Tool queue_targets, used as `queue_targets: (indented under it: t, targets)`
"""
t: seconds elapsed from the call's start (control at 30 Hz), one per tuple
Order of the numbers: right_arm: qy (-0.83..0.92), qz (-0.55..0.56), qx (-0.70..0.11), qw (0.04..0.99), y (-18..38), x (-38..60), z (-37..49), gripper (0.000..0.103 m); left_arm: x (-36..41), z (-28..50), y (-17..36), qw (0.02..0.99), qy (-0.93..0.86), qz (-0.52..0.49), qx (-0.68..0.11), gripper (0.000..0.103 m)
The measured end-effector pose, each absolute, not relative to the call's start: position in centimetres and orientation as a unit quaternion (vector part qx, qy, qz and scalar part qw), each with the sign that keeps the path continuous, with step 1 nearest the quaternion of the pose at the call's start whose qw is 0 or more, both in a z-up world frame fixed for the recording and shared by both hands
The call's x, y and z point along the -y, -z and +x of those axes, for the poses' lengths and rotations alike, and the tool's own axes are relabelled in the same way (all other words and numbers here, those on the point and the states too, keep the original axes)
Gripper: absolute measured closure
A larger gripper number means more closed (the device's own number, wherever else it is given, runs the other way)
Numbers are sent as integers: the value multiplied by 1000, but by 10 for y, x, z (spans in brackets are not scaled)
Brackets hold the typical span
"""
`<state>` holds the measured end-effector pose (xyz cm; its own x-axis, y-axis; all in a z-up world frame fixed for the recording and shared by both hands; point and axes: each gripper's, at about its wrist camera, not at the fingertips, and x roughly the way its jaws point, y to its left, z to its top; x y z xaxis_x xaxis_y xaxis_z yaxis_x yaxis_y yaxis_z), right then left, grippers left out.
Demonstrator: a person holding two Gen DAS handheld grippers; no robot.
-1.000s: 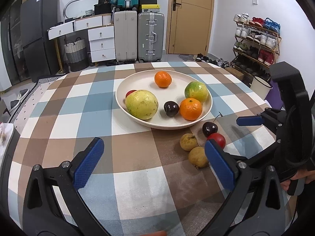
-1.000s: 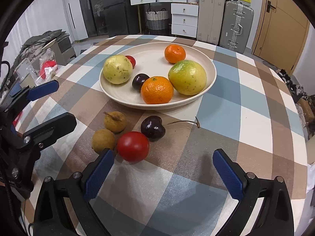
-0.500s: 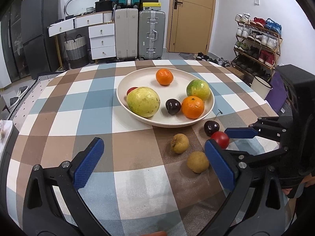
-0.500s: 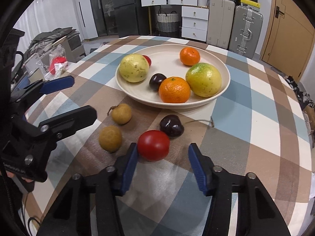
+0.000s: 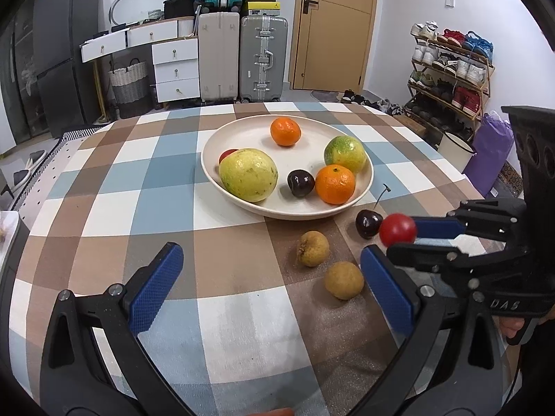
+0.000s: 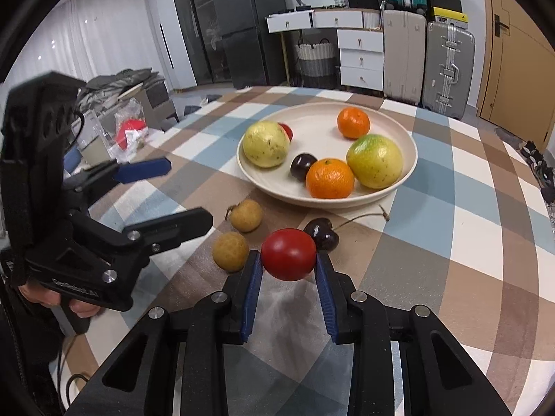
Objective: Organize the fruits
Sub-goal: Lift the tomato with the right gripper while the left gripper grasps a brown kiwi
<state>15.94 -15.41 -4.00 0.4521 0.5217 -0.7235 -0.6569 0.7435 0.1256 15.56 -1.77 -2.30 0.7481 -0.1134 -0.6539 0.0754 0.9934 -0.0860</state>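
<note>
My right gripper is shut on a small red tomato and holds it just above the checked tablecloth; the tomato also shows in the left wrist view. A dark cherry with a stem lies behind it. Two brown longans lie to its left. The cream plate holds a yellow guava, a green-yellow fruit, two oranges, a dark cherry and a small red fruit. My left gripper is open and empty over the cloth.
The round table's near edge is close to the left gripper. Suitcases, white drawers and a door stand beyond the table. A shoe rack is at the right. Bags and clutter lie on the floor to the left.
My right gripper closed on the red tomato and lifted it slightly off the cloth. My left gripper stayed open and drew back a little.
</note>
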Motion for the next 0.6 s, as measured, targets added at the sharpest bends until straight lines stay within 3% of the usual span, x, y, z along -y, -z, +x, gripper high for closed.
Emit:
queue_targets:
  t: [0.4,0.6]
  targets:
    - [-320,-40,-363,874,27,178,167,71,41,156,36,912,111,-2,-395,4]
    - [-317,-35,-366,874,28,183,170,71,49,158,42,901,137,-3,-411,27]
